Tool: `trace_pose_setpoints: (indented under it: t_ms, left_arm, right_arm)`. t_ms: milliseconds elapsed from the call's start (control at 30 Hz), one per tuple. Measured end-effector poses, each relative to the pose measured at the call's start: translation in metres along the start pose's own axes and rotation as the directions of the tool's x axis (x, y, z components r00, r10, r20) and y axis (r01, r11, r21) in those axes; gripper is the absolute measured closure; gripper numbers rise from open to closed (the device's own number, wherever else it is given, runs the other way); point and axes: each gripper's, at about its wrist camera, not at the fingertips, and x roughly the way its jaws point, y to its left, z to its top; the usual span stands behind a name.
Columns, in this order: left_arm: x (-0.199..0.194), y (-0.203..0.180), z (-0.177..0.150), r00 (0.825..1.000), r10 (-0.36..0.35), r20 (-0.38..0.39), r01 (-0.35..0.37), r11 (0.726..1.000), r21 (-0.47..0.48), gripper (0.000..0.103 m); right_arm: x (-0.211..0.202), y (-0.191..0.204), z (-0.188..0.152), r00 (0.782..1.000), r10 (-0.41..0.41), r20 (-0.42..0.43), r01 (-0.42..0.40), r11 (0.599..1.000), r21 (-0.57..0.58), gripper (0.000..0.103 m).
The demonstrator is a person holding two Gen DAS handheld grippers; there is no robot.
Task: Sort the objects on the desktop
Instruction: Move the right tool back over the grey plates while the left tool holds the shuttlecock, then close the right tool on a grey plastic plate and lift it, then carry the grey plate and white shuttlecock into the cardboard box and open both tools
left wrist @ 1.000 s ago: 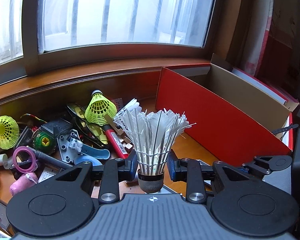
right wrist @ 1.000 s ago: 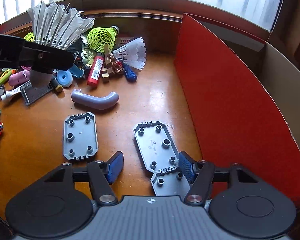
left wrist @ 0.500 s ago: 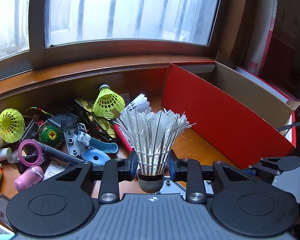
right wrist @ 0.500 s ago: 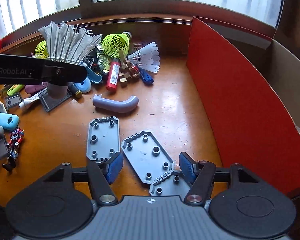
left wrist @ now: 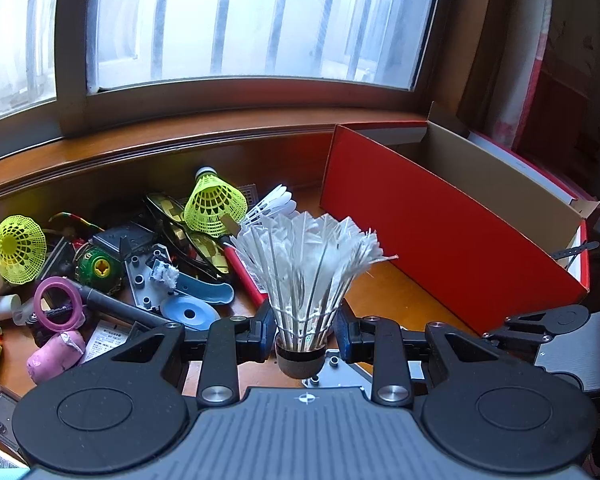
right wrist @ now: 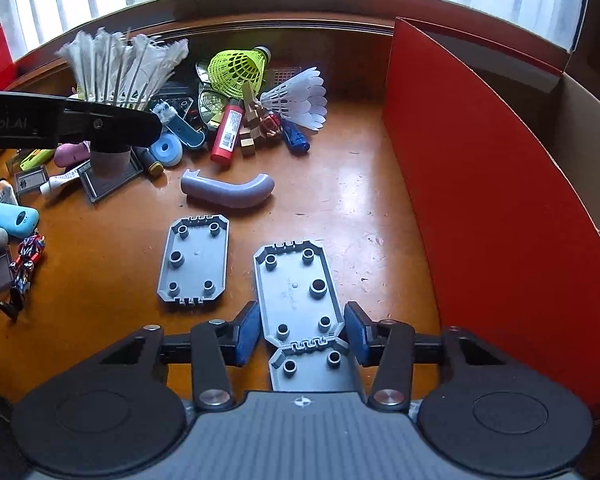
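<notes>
My left gripper (left wrist: 303,334) is shut on a white feather shuttlecock (left wrist: 306,264), held upright above the desk; it also shows in the right wrist view (right wrist: 120,68). My right gripper (right wrist: 300,334) is open, its jaws either side of a grey plastic plate (right wrist: 298,290) lying flat on the wooden desk. A second grey plate (right wrist: 194,264) lies to its left, a third (right wrist: 310,366) just below it. A red cardboard box (left wrist: 440,220) stands open at the right.
A clutter pile at the back left holds yellow shuttlecocks (left wrist: 216,202), a white shuttlecock (right wrist: 300,98), a red tube (right wrist: 226,134), a grey curved handle (right wrist: 230,192), a blue disc (left wrist: 188,314) and a pink ring (left wrist: 58,308). A window sill runs behind.
My left gripper has risen a little with the shuttlecock. My right gripper has moved left and forward so the grey plate now lies between its jaws.
</notes>
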Motion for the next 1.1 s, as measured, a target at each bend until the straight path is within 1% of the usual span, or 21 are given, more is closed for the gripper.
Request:
trace_pose_setpoints:
  t_ms: [67,200,333,467,567,767,867,967,1100]
  left_arm:
    - [0.000,0.001,-0.001,1.000,0.005,-0.001,-0.005,1.000,-0.005,0.071]
    - [0.000,0.002,-0.001,1.000,0.018,-0.001,-0.018,1.000,-0.012,0.071]
    - [-0.002,0.002,0.002,1.000,0.031,0.008,-0.031,0.999,-0.013,0.071]
    - [-0.004,-0.002,0.007,0.999,0.032,0.021,-0.032,0.999,-0.007,0.071]
    - [-0.004,-0.007,0.015,0.999,0.015,0.034,-0.015,1.000,0.004,0.071]
    - [-0.001,-0.028,0.043,0.996,-0.041,0.077,0.037,0.998,0.050,0.071]
    - [0.005,-0.047,0.064,0.991,-0.091,0.095,0.083,0.993,0.081,0.071]
    - [0.014,-0.067,0.085,0.985,-0.132,0.107,0.120,0.986,0.114,0.071]
    - [0.031,-0.100,0.108,0.981,-0.158,0.109,0.138,0.975,0.174,0.071]
  right_arm:
    - [0.000,0.003,-0.001,1.000,-0.007,0.009,0.007,1.000,0.005,0.055]
    - [-0.004,0.004,0.001,0.999,0.034,0.028,-0.036,0.998,0.055,0.055]
    - [-0.022,0.002,0.008,0.994,0.053,0.094,-0.059,0.996,0.064,0.055]
    - [-0.043,-0.006,0.019,0.981,0.089,0.174,-0.107,0.990,0.096,0.055]
    - [-0.058,-0.013,0.026,0.971,0.090,0.222,-0.116,0.987,0.111,0.055]
    - [-0.089,-0.042,0.031,0.948,0.048,0.314,-0.109,0.978,0.180,0.055]
    - [-0.103,-0.060,0.033,0.936,0.017,0.353,-0.100,0.971,0.218,0.055]
    - [-0.113,-0.078,0.035,0.925,-0.026,0.379,-0.074,0.966,0.247,0.055]
    - [-0.124,-0.104,0.032,0.913,-0.016,0.407,-0.114,0.949,0.294,0.057]
